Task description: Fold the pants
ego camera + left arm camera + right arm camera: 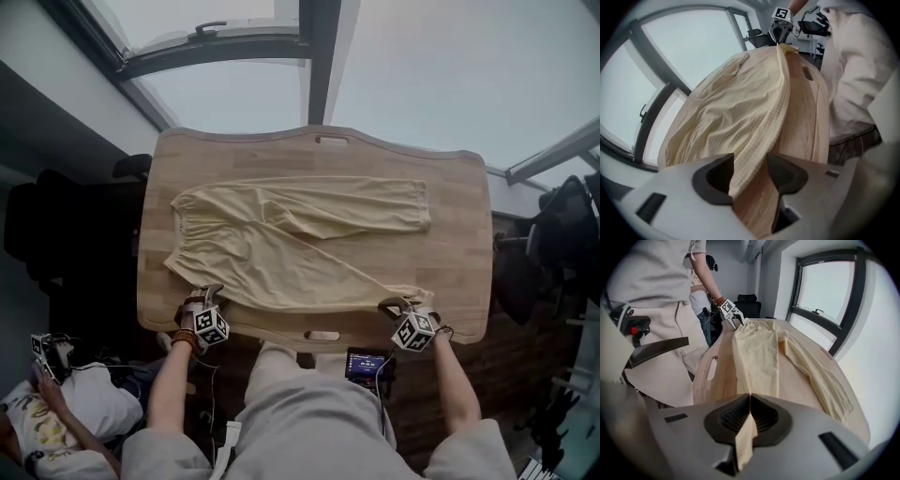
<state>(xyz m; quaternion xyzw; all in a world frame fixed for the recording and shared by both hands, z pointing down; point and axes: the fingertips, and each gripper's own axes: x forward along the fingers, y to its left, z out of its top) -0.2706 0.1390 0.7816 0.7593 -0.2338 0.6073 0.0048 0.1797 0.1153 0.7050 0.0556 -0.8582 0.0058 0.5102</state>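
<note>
The person's grey lap (309, 422) is nearest, with two tongs at the worktop's (459, 244) near edge. One pair of yellow pants (291, 234) lies spread across it. Only the gripper views show the grips. The left tongs (204, 296) stand wide with the waist corner between them, and the right tongs (397, 306) are clamped on a leg cuff.

In the head view the left gripper (202, 298) and right gripper (397, 307) cover the spots where they meet the pants (300, 239). A second person (47, 417) at lower left is cut off by the frame. A dark shape (562, 234) at right is too dim to name.
</note>
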